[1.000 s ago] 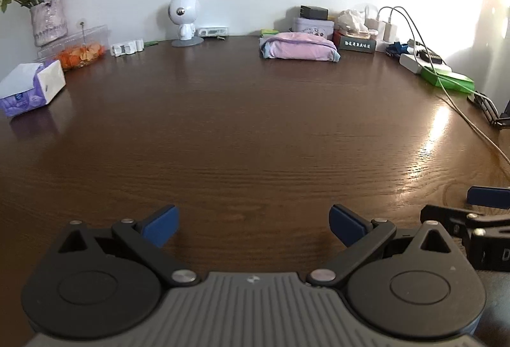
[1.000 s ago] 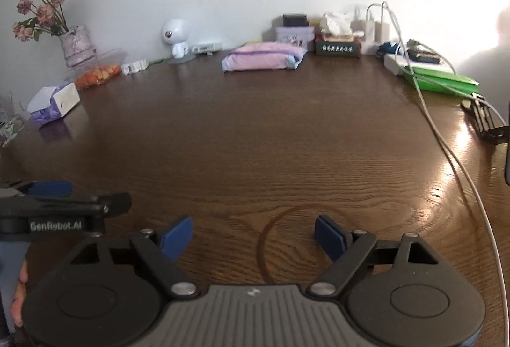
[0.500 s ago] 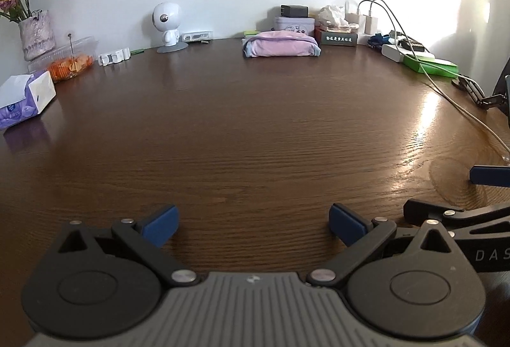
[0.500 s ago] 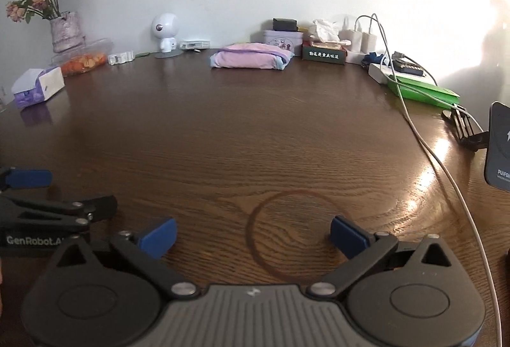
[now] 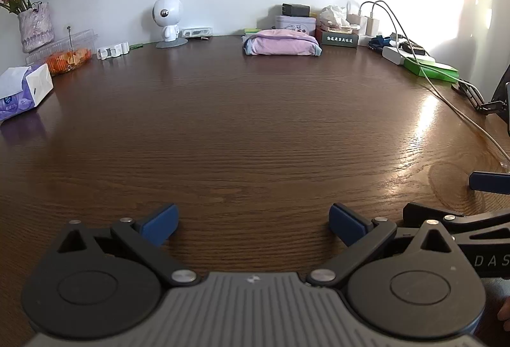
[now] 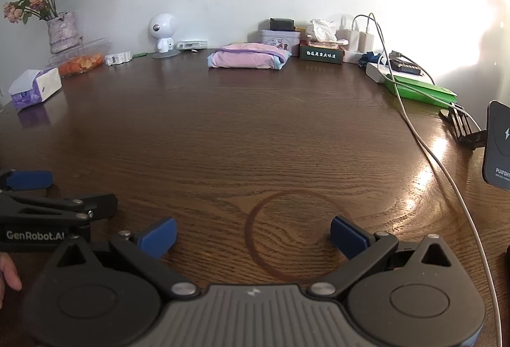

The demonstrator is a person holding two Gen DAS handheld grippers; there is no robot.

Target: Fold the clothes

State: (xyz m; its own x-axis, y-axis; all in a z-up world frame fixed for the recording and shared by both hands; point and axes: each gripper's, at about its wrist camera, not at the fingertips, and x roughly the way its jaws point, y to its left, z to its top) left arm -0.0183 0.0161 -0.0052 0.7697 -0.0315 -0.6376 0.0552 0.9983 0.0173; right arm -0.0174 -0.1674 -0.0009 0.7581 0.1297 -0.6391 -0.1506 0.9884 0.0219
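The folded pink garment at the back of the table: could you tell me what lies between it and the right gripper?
Only bare wooden table, with a ring stain just ahead of the open right gripper; the folded pink garment lies far beyond, as the right wrist view shows.

Folded clothes (image 5: pixel 282 42) at table's (image 5: pixel 255 130) far edge, before tin (image 5: pixel 295 21).

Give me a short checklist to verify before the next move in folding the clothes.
1. Left gripper jaws open, nothing between them: ok.
2. Right gripper jaws open and empty, having just opened wider: ok.
3. Pink folded cloth neat at the table's far edge: ok.
4. Bare table between grippers and cloth: ok.
5. White cable lies clear of the right gripper: ok.
6. Another garment to fold: cannot tell, none visible.
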